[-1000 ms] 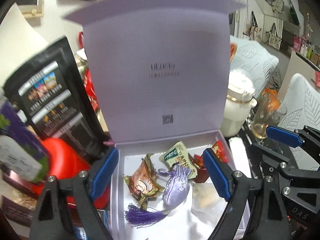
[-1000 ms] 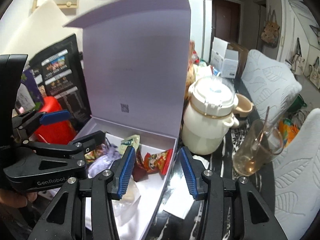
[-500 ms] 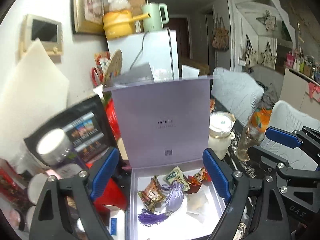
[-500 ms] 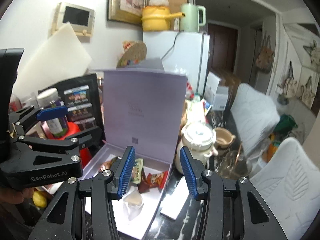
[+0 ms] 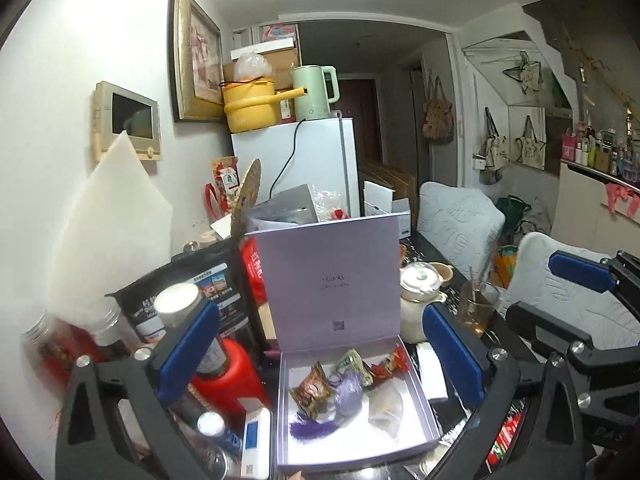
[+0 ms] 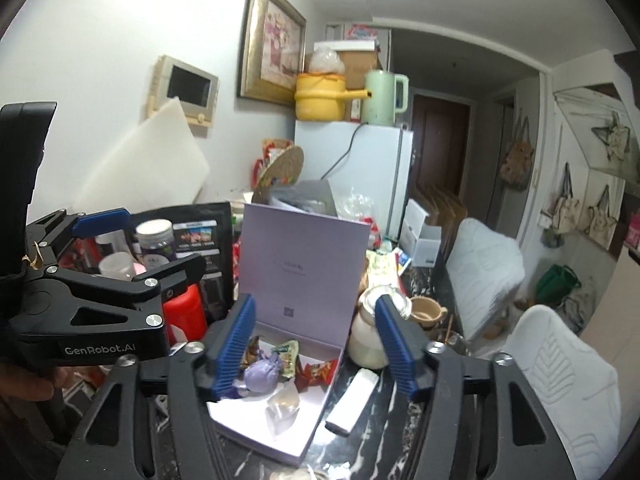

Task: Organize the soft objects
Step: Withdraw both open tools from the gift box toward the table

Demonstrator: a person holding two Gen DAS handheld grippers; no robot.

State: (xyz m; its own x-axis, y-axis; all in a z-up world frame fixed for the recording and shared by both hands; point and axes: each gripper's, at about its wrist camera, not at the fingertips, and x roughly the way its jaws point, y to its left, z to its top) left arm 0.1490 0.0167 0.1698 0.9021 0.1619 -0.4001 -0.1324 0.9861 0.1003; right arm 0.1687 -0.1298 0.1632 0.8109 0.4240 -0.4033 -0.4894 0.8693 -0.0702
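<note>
Your left hand-held gripper (image 5: 318, 354) points forward and a little downward, its 2 blue-padded jaws spread wide and opening, with nothing pressed between them. Your right hand-held gripper (image 6: 316, 350) sits just beside it, tilted the same way, its jaws opening too and gripping nothing. In the right wrist view, part of your hand (image 6: 28, 380) shows under the left tool

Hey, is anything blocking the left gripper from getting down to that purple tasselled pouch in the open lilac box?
Nothing visible does. The left gripper, its jaws opening and empty, hangs above the box; the lid stands upright behind. The purple pouch lies uncovered, though snack packets lie close beside it.
</note>
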